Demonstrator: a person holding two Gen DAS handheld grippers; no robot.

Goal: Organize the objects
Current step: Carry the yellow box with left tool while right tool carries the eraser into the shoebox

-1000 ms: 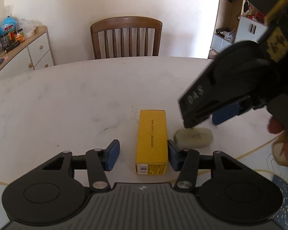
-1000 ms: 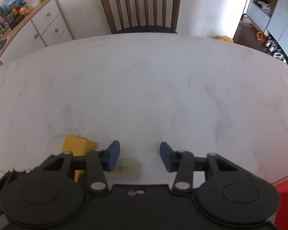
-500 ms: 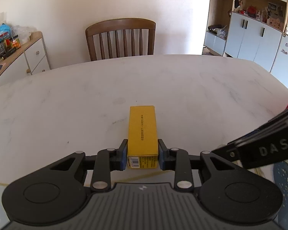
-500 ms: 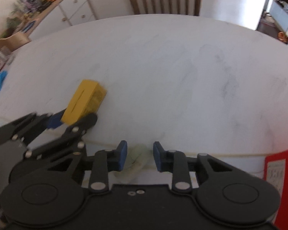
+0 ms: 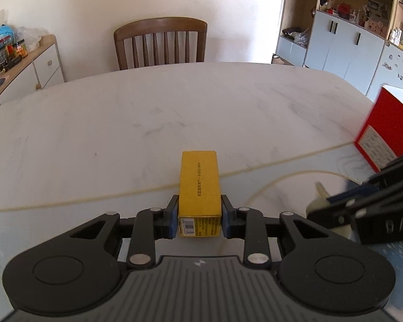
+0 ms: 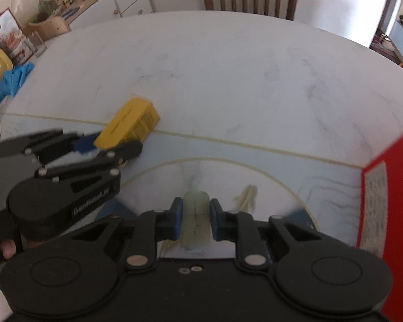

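Red box point(image 6: 389, 201) stands just right of our right hand-held gripper point(image 6: 193, 221), whose jaws are closing on the pale bar point(image 6: 195, 222); the left hand-held gripper point(image 5: 199, 216) clamps the yellow carton point(image 5: 199, 187), pointing lengthwise ahead.

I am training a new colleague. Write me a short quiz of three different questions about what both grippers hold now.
1. True or false: the left gripper is clamped on the yellow box.
2. Which thing sits between the pads of the right gripper? A: a blue glove. B: a pale green bar. C: a red box.
3. Fill in: behind the white table stands a wooden ____.

Key: 1 true. 2 B; its jaws are closing on it. 3 chair.
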